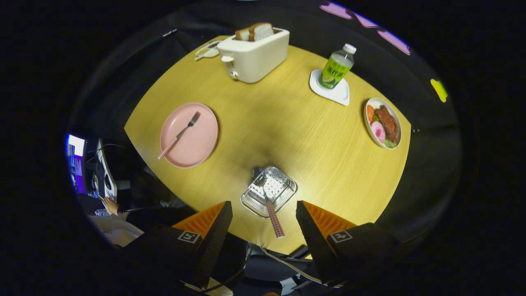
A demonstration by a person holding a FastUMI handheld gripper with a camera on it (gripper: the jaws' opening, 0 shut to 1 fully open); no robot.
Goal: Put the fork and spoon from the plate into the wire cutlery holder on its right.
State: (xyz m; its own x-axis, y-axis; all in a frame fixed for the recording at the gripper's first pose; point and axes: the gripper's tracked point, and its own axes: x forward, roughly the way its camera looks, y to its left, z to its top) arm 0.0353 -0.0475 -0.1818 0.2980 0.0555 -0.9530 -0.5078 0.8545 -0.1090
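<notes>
The gripper [263, 213] has its fingers spread wide apart, holding nothing and touching nothing. Between and just ahead of them sits the wire cutlery holder [283, 193] near the table's [296, 135] near edge. The spoon [269, 203] lies in the holder, bowl at the far side, its checked handle sticking out over the near rim toward the fingers. Further off to the left, the fork [181, 133] rests on the pink plate [197, 144]. At the far side stands a toaster [254, 57] with bread slices [255, 32] in it. To the right, a bottle [337, 68] stands on a white coaster [337, 93], and a bowl of food [383, 122] sits near the right edge.
</notes>
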